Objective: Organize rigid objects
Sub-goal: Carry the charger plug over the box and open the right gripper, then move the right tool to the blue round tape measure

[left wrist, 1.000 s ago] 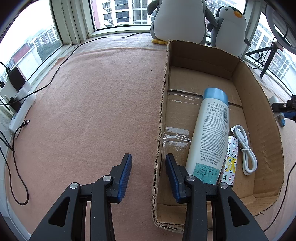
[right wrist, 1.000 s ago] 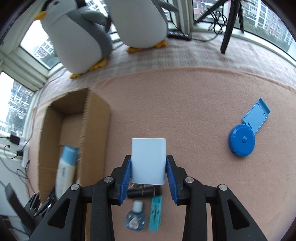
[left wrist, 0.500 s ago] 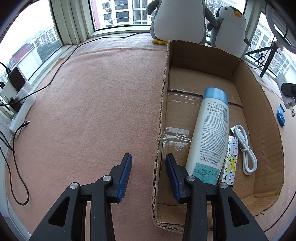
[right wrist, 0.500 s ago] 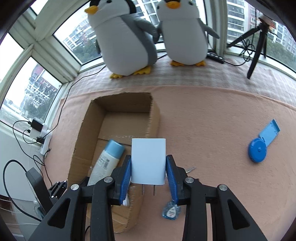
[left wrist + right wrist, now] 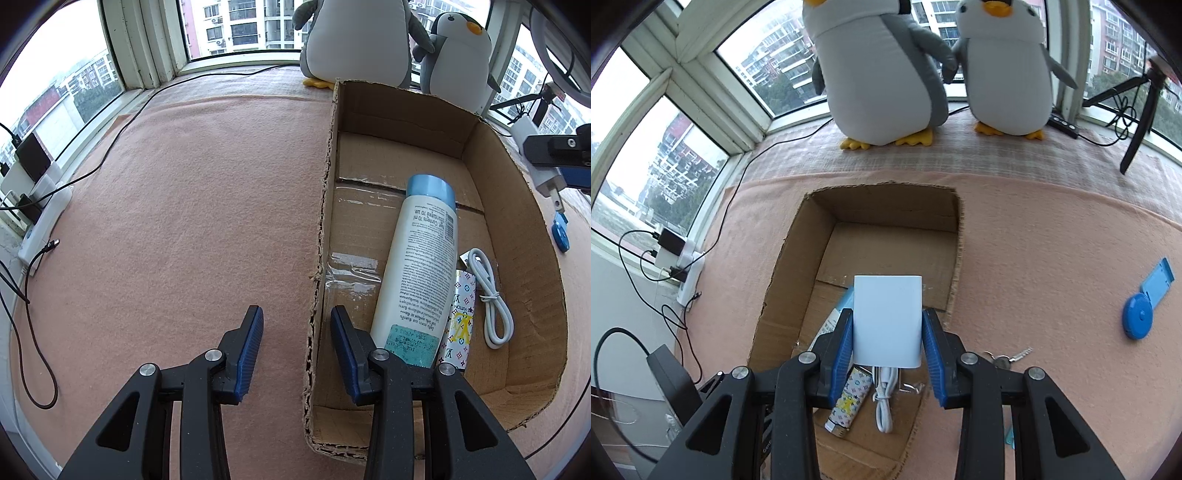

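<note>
1. The right gripper (image 5: pixel 887 347) is clamped on a white charger block (image 5: pixel 886 320), with both blue pads pressed against its sides. Its metal prongs stick out below the block, toward the camera.
2. The charger hangs over the open cardboard box (image 5: pixel 783 266), above the near-right part of the box floor. It's up in the air and doesn't touch the cardboard as far as I can see.
3. From the left wrist view, the same charger (image 5: pixel 546 177) shows up at the far right edge, just past the box's right wall, prongs pointing down.
4. The left gripper (image 5: pixel 297 345) is wide open with nothing in it. It straddles the box's left wall (image 5: pixel 319 258), one finger outside over the pink felt mat (image 5: pixel 192 206), the other inside the box.
5. Inside the box there's a white lotion bottle (image 5: pixel 421 266) with a light blue cap lying on its side. Beside it on the right sits a small patterned lighter-looking thing (image 5: pixel 460 321), then a coiled white USB cable (image 5: pixel 493 299).
6. Out on the mat to the right of the box there's a blue tape measure (image 5: pixel 1137 317), plus a set of keys (image 5: pixel 1008 359) right by the right gripper's finger.
7. Two plush penguins (image 5: pixel 882 70) stand at the window behind the box.
</note>
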`<state>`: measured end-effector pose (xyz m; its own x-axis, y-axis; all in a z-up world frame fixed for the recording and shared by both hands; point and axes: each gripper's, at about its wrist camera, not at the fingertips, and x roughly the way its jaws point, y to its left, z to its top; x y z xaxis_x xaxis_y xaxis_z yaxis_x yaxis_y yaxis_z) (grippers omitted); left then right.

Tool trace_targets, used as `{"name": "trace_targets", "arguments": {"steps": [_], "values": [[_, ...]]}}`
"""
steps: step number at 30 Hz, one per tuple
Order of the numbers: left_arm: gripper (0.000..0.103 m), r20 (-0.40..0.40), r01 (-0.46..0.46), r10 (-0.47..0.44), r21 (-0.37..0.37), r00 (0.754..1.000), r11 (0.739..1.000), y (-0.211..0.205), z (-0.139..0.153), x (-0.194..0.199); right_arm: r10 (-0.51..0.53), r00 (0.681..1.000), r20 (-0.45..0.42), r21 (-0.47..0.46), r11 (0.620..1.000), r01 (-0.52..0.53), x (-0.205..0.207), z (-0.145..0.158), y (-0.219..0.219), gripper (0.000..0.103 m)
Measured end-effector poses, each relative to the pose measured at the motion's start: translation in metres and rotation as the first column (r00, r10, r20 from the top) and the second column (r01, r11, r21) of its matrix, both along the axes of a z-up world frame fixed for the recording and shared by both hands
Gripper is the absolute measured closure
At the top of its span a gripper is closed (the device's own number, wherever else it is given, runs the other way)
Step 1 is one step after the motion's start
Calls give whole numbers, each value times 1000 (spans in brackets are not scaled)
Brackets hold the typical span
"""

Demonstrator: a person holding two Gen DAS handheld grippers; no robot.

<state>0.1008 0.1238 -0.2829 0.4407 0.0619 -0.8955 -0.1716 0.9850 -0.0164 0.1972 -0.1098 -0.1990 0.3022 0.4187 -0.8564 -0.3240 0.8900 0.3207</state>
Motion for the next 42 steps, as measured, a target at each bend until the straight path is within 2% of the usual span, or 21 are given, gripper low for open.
{"name": "trace_targets", "arguments": {"steps": [16,18,19,20,42], "values": [[62,0,-1,1,-1,1000,1000,0,0,0,35,999,4,-35,999,-35,5,-12,19,69],[62,0,0,0,0,1000,1000,-1,0,0,28,1000,3,-13,1000,-28,6,-11,17,61],[62,0,-1,1,-1,1000,1000,-1,0,0,18,1000,3,-5,1000,-18,7,-11,15,54],[62,0,-1,1,0,1000,1000,-1,0,0,11,1000,4,-3,1000,-11,8,-10,14,53],[62,2,0,0,3,1000,1000,-2,1,-2,-9,1000,19,59,998,8,2,2,-5,52]]}}
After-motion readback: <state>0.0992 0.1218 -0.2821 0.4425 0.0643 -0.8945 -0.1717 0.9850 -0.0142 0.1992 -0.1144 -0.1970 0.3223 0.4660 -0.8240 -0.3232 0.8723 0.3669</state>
